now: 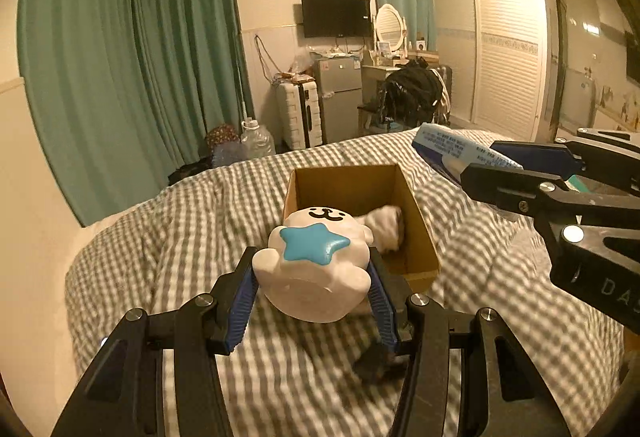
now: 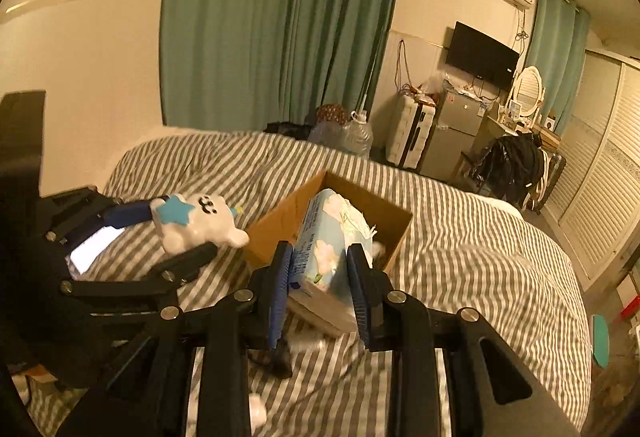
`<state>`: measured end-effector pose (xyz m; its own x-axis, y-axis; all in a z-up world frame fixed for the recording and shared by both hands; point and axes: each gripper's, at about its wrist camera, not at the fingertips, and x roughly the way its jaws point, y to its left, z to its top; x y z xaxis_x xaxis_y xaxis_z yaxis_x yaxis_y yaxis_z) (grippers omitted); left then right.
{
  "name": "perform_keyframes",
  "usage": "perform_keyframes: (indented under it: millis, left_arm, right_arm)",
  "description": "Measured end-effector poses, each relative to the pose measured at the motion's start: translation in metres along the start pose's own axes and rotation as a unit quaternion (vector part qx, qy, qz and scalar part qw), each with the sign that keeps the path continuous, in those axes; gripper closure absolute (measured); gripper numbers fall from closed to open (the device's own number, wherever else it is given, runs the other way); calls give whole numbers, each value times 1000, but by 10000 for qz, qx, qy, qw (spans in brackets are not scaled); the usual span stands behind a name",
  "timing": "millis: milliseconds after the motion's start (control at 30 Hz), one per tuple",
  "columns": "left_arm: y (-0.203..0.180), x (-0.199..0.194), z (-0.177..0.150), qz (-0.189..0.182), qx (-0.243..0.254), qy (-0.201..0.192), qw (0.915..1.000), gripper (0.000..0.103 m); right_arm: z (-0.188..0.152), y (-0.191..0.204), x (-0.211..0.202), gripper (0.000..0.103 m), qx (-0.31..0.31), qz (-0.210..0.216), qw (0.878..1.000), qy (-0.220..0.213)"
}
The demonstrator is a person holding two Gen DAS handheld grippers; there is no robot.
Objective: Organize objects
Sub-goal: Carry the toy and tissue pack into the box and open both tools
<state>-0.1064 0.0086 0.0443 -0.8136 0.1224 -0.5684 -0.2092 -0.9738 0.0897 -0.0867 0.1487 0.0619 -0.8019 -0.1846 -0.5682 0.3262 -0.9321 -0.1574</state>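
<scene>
My left hand-held gripper [image 1: 316, 301] sits at the bottom centre of the left wrist view, its blue pads pinching a white bear figurine [image 1: 316, 261] with a blue star on its body. The figurine lies on its side, base toward the camera and face toward the box, so its long axis runs straight ahead along the fingers.

My right hand-held gripper [image 2: 320, 289] occupies the lower centre of the right wrist view and pinches a pale blue tissue pack [image 2: 332, 249] across its narrow width. The pack's long axis also points forward, and its far end appears to overlap the near wall of the box.

Just beyond both loads, in mid-frame, stands an open cardboard box [image 1: 416, 209] on the grey-and-white checked bed [image 1: 180, 229]. Something white and soft [image 1: 386, 227] lies inside, against the right-hand wall; I cannot identify it.

Judgement: the box lies directly ahead of each hand-held gripper. The right one appears nearer, its pack already reaching the opening, while the figurine is short of the near rim. Risk: both loads entering together would crowd the opening.
</scene>
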Motion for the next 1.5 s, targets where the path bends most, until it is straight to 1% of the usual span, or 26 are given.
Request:
perform_keyframes:
  millis: [133, 233, 367, 500, 633, 767, 867, 1033, 1100, 1200, 1233, 1267, 1300, 1333, 1367, 1433, 1500]
  left_arm:
    - [3, 36, 23, -33, -1, -18, 10000, 50]
    - [4, 67, 35, -57, 15, 17, 10000, 50]
    - [3, 108, 46, -105, 76, 69, 9999, 50]
    - [3, 150, 50, -175, 85, 219, 9996, 50]
    - [3, 189, 43, -288, 80, 418, 9987, 50]
    - [0, 210, 25, -275, 192, 628, 9975, 50]
    - [-7, 218, 16, -314, 251, 761, 9963, 50]
    - [-12, 217, 7, -489, 271, 766, 9955, 50]
    - [-13, 213, 4, -488, 266, 783, 9954, 50]
    - [-12, 209, 4, -629, 19, 954, 9935, 47]
    - [-12, 204, 4, -698, -36, 980, 9927, 38]
    - [-12, 198, 4, -672, -34, 972, 9930, 31]
    - [-13, 192, 5, -584, -11, 926, 9940, 20]
    - [-14, 183, 6, -460, 14, 828, 9955, 16]
    - [-14, 173, 8, -399, 19, 734, 9965, 16]
    - [-11, 150, 13, -452, -41, 681, 9966, 16]
    - [-8, 131, 17, -477, -91, 620, 9969, 15]
  right_arm:
    - [23, -17, 26, 76, 123, 9, 9999, -44]
    - [36, -29, 50, 76, 212, 25, 9998, -61]
    - [50, -47, 89, 76, 352, 102, 9993, -13]
    - [58, -65, 133, 76, 476, 207, 9986, 96]
    - [55, -79, 174, 76, 611, 308, 9973, 267]
    - [42, -91, 216, 76, 947, 526, 9930, 468]
    - [25, -94, 241, 76, 980, 618, 9904, 759]
    - [13, -96, 248, 75, 1012, 704, 9885, 875]
    - [8, -98, 246, 74, 1074, 728, 9875, 890]
    - [6, -99, 239, 73, 1094, 643, 9887, 799]
    - [5, -97, 232, 65, 1106, 599, 9895, 716]
    - [6, -98, 224, 50, 1167, 560, 9896, 625]
    - [7, -98, 216, 44, 1252, 522, 9892, 556]
    - [8, -100, 208, 41, 1353, 483, 9885, 479]
    - [10, -102, 195, 41, 1470, 451, 9875, 361]
    - [12, -102, 176, 41, 1528, 387, 9872, 258]
    - [17, -100, 149, 38, 1473, 236, 9887, 166]
